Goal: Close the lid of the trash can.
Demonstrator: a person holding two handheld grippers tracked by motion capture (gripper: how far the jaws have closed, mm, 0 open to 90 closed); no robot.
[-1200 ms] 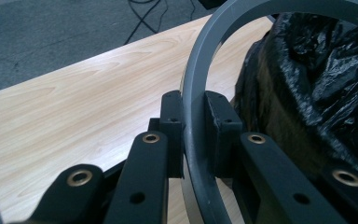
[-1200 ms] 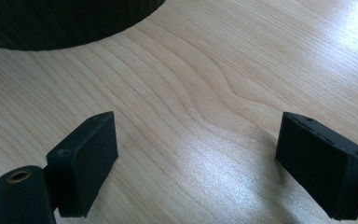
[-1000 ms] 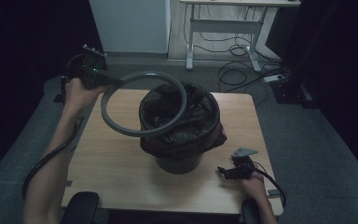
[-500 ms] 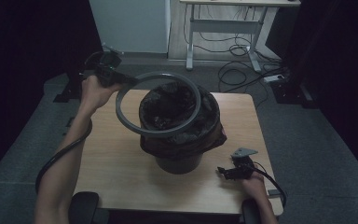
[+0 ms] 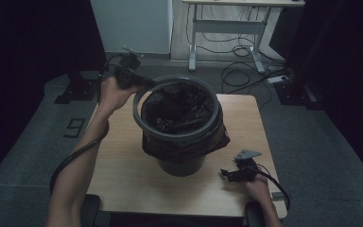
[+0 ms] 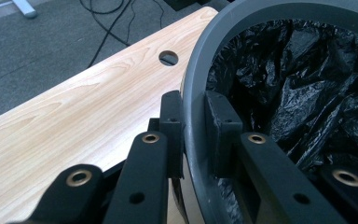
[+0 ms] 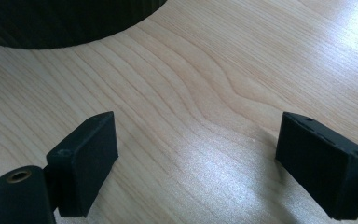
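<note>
A grey plastic ring (image 5: 176, 109) is held over the top of the dark bin (image 5: 182, 163) at mid-table, clamped at its far-left edge by the left gripper (image 6: 193, 126); a crumpled black bag (image 5: 179, 111) lines the bin; the right gripper (image 7: 196, 158) is rested near-right, jaws wide apart.

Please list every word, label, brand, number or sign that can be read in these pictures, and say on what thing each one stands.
"9": a dark mark shaped like this digit, on the grey floor left of the table; it could be a cut-out or tape, not print.
No readable text on the bin, ring, bag or either gripper.
</note>
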